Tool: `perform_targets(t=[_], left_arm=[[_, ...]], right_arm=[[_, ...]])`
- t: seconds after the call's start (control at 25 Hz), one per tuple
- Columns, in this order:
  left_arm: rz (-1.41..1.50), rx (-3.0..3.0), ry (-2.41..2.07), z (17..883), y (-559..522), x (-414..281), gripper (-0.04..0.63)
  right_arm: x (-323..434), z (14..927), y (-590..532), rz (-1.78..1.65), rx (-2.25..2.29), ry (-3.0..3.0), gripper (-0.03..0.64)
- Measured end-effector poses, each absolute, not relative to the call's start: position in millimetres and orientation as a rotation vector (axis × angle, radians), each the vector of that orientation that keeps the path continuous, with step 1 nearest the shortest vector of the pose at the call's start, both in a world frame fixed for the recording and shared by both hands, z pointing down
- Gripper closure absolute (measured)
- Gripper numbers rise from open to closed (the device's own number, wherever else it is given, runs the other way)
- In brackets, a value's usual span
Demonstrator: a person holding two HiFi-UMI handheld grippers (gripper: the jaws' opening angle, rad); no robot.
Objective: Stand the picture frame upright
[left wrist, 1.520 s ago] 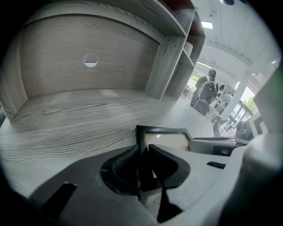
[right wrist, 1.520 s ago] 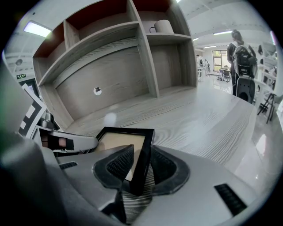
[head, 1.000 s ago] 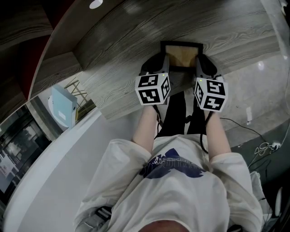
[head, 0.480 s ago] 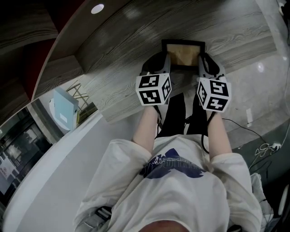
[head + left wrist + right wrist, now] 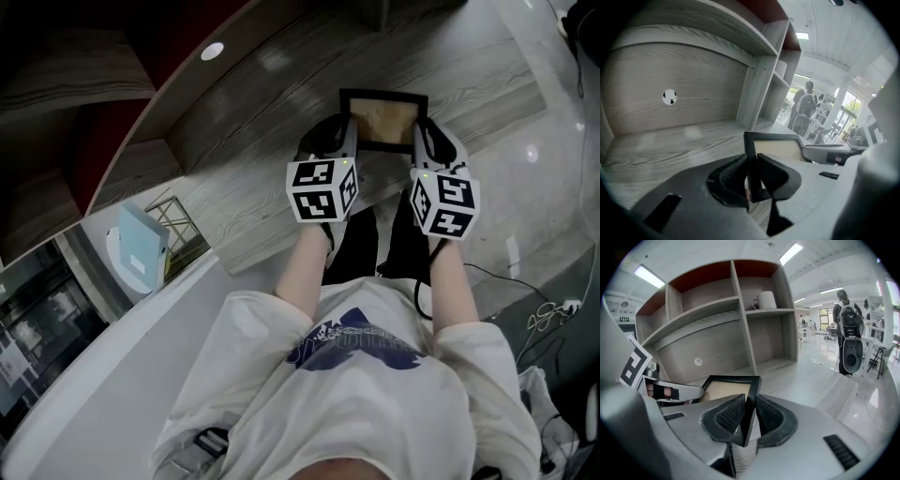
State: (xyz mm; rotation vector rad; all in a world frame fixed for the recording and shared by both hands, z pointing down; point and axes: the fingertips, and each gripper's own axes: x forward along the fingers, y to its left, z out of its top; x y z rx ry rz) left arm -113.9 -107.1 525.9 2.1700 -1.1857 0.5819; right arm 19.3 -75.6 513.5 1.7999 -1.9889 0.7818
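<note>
Shows the black-rimmed picture frame, tan panel facing upward, over the bottom board of the grey wood shelf unit and short of its back wall. Held by both side rails, between the two tools: left rail pinched between the narrowly parted ribbed pads of the left gripper, right rail likewise clamped in the right gripper, each closed on nothing but the frame. Cannot tell whether the frame's near edge touches the board of the shelf unit.
</note>
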Motion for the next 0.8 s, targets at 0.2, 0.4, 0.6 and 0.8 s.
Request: perform_targets(t=[0.2,0.4,0.6,0.8], left_arm=[[0.562,2.220,-1.167,501,-120,-108,0.523],[0.531,2.263,-1.132,478,-128,-104,0.523],[0.507,2.329,-1.097,455,-138,-101,0.523],[0.479,2.351,-1.093,442,-143,-100,0.523]], right_arm=[[24,487,-84,0.739,1.847,-1.981,0.548],[26,460,-88,0.695,1.899,-1.960,0.549],[27,437,-91,0.651,1.962,-1.950,0.549],[28,423,-97,0.607,1.985,-1.955,0.549]])
